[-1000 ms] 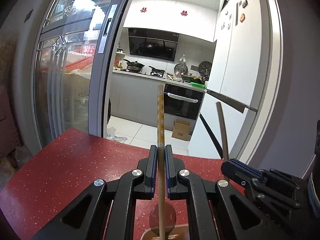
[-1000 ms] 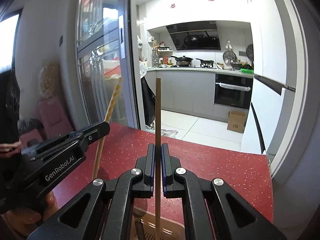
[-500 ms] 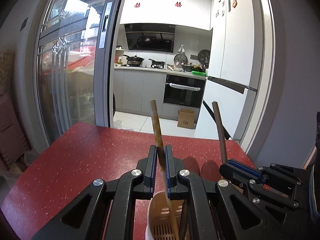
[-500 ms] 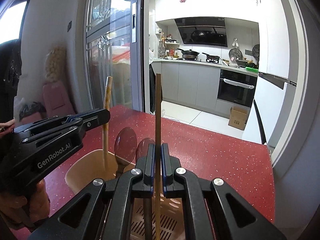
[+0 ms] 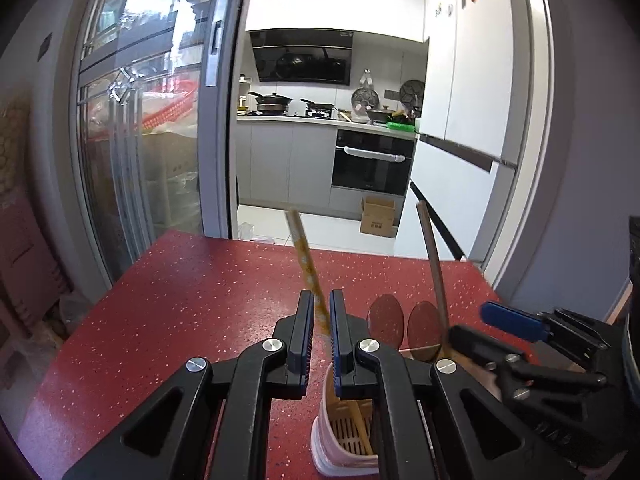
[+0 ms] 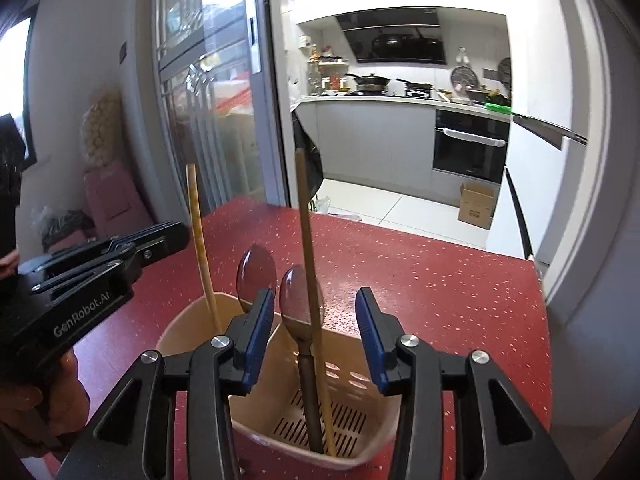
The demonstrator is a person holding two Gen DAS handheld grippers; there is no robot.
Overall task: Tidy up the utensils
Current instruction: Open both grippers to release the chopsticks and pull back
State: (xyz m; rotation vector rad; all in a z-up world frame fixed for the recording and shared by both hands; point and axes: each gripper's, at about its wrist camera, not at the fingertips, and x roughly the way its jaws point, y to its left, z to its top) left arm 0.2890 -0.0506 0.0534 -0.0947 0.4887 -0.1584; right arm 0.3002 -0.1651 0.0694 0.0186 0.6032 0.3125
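A beige perforated utensil holder point(image 6: 348, 396) stands on the red table, also low in the left wrist view point(image 5: 344, 436). Two spoons point(image 6: 258, 272) stand in it, bowls up. A patterned light chopstick point(image 5: 306, 264) leans in the holder between the slightly parted fingers of my left gripper point(image 5: 320, 332); it shows in the right wrist view point(image 6: 198, 240). A plain brown chopstick point(image 6: 308, 248) stands in the holder, loose between the wide-open fingers of my right gripper point(image 6: 316, 324). The right gripper also shows in the left wrist view point(image 5: 484, 328).
The red speckled table point(image 5: 200, 300) ends at a far edge before the kitchen doorway. A glass sliding door point(image 5: 140, 152) is to the left, a white fridge point(image 5: 460, 160) to the right. A cardboard box point(image 5: 378, 222) sits on the kitchen floor.
Both grippers lowered their chopsticks into the holder. The right gripper opened wide and let go of the brown chopstick. The left gripper's jaws parted and its chopstick tilted left.
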